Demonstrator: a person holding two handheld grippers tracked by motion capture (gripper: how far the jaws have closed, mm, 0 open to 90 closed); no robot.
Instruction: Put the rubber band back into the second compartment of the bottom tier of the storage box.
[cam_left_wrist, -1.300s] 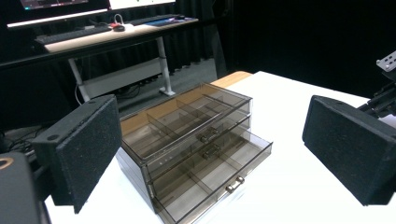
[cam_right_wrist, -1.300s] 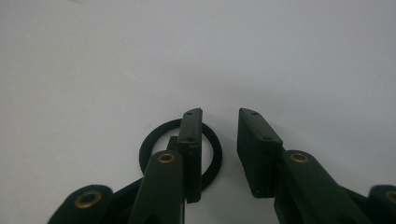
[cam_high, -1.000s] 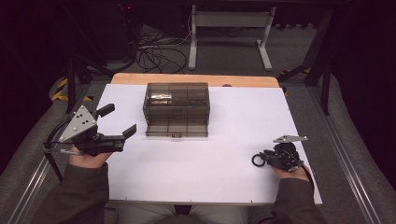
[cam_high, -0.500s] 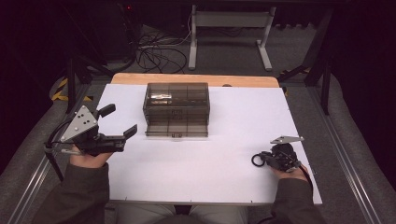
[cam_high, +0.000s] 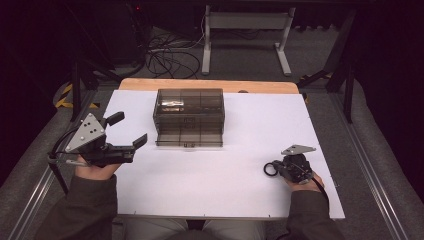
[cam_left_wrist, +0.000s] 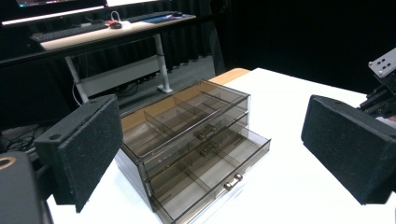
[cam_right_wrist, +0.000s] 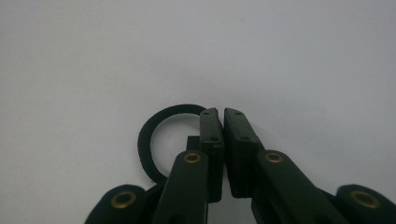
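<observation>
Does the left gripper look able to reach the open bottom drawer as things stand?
Probably yes: the left gripper is open, facing the bottom drawer, with bare white table between them.

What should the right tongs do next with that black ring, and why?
Probably lift the black ring slightly off the white table. The right tongs have just been closing and look pinched on its rim, and the organizer's bottom drawer stands open, likely its destination.

Dark room; grey carpet floor (cam_high: 350, 130); white desk frame (cam_high: 245, 22) behind; cables (cam_high: 170, 57) on floor; black curtains (cam_left_wrist: 303, 32).
</observation>
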